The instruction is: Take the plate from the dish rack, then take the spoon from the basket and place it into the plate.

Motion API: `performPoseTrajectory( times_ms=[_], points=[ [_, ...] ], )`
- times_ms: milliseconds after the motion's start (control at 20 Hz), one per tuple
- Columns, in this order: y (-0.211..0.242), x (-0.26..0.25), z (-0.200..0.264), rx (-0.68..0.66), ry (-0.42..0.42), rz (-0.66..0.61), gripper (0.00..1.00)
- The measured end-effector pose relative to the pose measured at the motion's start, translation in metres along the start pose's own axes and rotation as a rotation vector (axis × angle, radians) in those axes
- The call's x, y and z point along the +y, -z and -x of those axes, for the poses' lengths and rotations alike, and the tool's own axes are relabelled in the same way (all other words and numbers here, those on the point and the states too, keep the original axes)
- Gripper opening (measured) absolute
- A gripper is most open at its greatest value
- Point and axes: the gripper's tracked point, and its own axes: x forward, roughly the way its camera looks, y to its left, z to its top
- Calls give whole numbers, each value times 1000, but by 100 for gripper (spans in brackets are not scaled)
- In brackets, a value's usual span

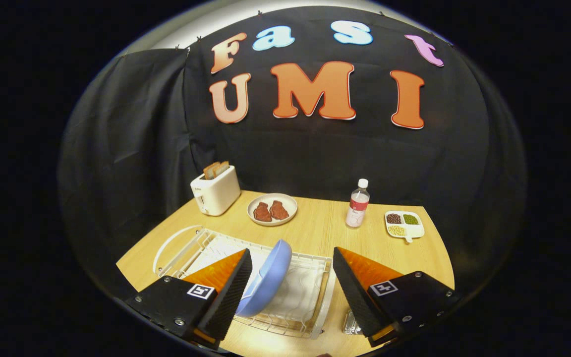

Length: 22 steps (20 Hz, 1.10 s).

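A light blue plate (267,277) stands on edge in the white wire dish rack (310,297) on the wooden table. My gripper (293,255) hovers over the rack with its fingers wide open. The plate sits between the fingers, close against the left finger (233,292) and well clear of the right finger (352,292). A shiny metal object (351,323), possibly part of a basket, peeks out under the right finger; I cannot tell what it is.
Beyond the rack stand a white toaster (215,190) with bread slices, a pale plate (272,208) holding two brown pieces, a clear bottle (358,204) and a divided white dish (405,224) of beans. Black cloth walls close the back and left.
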Motion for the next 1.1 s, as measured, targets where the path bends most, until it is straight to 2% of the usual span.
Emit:
performPoseTrajectory(
  times_ms=[300,550,850,1050,1100],
  points=[
    [27,0,-27,136,8,21,97],
    [47,5,-48,303,18,6,96],
    [77,20,-69,521,53,-40,80],
    [92,24,-75,620,105,-14,62],
    [95,27,-76,639,111,-8,55]
  ],
)
